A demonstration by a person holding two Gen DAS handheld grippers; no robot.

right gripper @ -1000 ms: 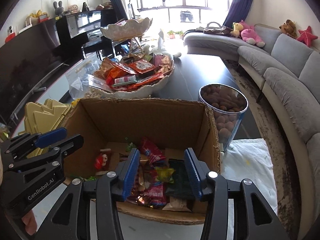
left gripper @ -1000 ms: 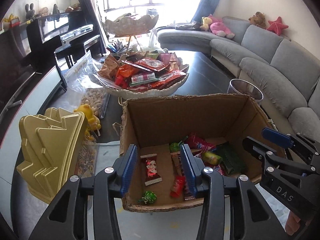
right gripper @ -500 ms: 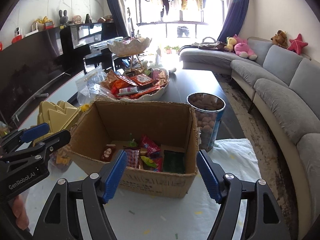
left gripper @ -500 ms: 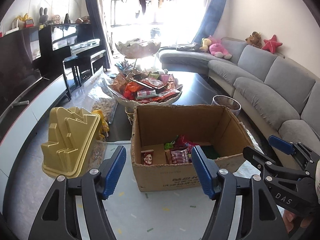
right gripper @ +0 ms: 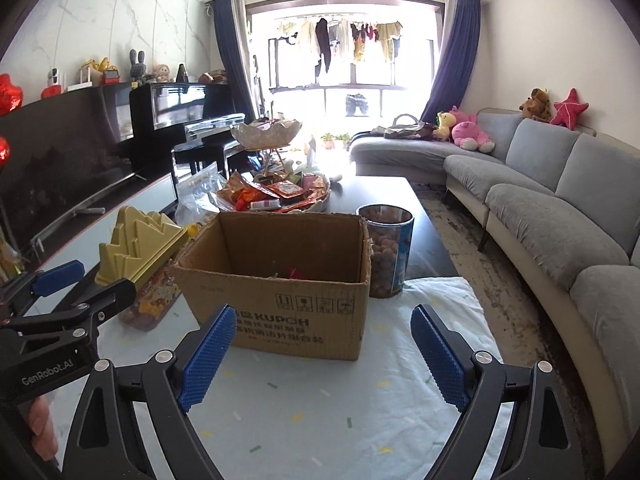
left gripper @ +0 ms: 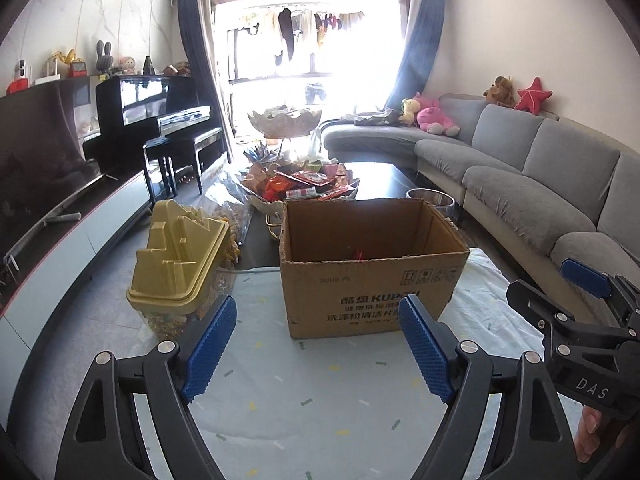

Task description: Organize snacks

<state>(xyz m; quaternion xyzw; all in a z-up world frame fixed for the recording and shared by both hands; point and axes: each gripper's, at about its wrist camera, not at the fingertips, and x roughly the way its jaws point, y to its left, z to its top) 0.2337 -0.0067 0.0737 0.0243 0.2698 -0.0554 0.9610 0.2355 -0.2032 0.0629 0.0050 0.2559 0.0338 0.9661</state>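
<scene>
Living room, daylit: grey sectional sofa (right gripper: 552, 216) along the right wall, black upright piano (left gripper: 148, 116) at the left, laundry hanging in the bright window.

Long desk with a white speckled cloth (left gripper: 320, 392) over its near end.

Item 1: open brown cardboard box with printed black lettering (left gripper: 372, 276), standing upright on the cloth. Only the tips of a few snack wrappers (right gripper: 294, 273), red and green, show above its near wall in the right wrist view; the rest of the contents are hidden.

Item 2: white scalloped bowl heaped with red and orange snack packets (right gripper: 276, 196), directly behind the box. A second, smaller scalloped bowl (right gripper: 266, 133) sits raised on a stand above it.

Item 3: gold stepped plastic lid on a clear container (left gripper: 180, 268), just left of the box.

Item 4: cylindrical tub of round brown nuts (right gripper: 386, 252), close beside the box's right rear corner.

Item 5: left hand-held gripper (left gripper: 318, 348), blue ribbed pads spread wide apart, grasping nothing, held above the cloth in front of the box.

Item 6: right hand-held gripper (right gripper: 324, 352), pads likewise spread wide, nothing between them, before the box's near face.
</scene>
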